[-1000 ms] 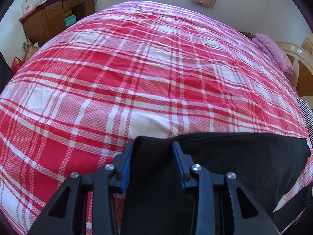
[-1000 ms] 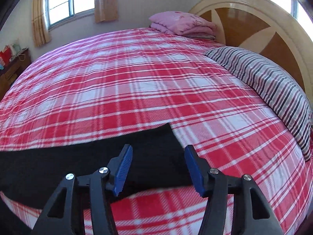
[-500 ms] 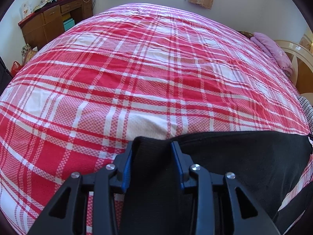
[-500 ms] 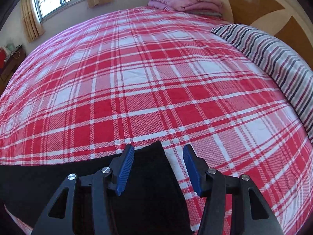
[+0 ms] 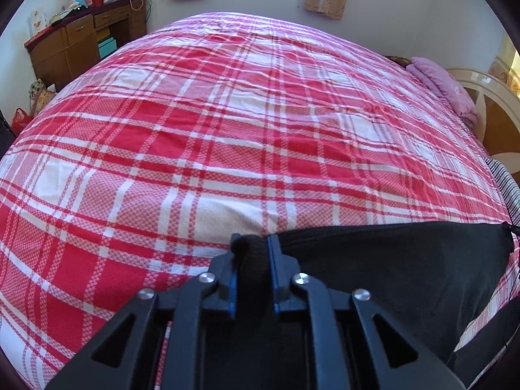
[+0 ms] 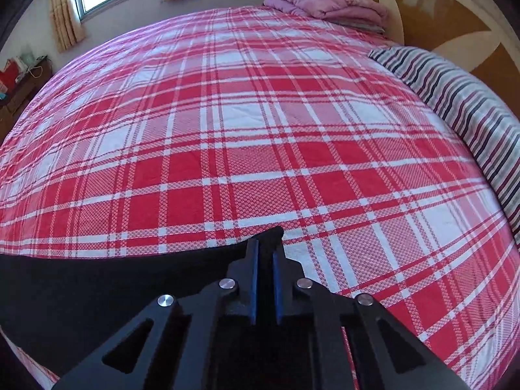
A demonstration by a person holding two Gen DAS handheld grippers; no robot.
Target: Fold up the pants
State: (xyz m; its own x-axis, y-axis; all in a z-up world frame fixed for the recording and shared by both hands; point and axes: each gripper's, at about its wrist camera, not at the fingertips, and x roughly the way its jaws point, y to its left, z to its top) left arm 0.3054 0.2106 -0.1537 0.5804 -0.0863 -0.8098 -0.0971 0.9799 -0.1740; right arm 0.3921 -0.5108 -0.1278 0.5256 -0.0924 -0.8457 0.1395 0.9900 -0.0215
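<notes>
Black pants (image 5: pixel 406 266) lie along the near edge of a bed with a red and white plaid cover (image 5: pixel 247 123). My left gripper (image 5: pixel 253 247) is shut on a bunched end of the pants. In the right wrist view the pants (image 6: pixel 97 286) stretch away to the left. My right gripper (image 6: pixel 265 253) is shut on their pointed right corner, with the blue pads pressed on the cloth.
A striped pillow (image 6: pixel 471 104) lies at the right by the wooden headboard (image 6: pixel 455 9). A folded pink blanket (image 6: pixel 325 0) sits at the bed's far end. A wooden desk (image 5: pixel 81 42) with clutter stands at the far left by the wall.
Both grippers have closed on the pants. The left went from half open around the cloth to shut on it. The right moved onto the corner and shut.
</notes>
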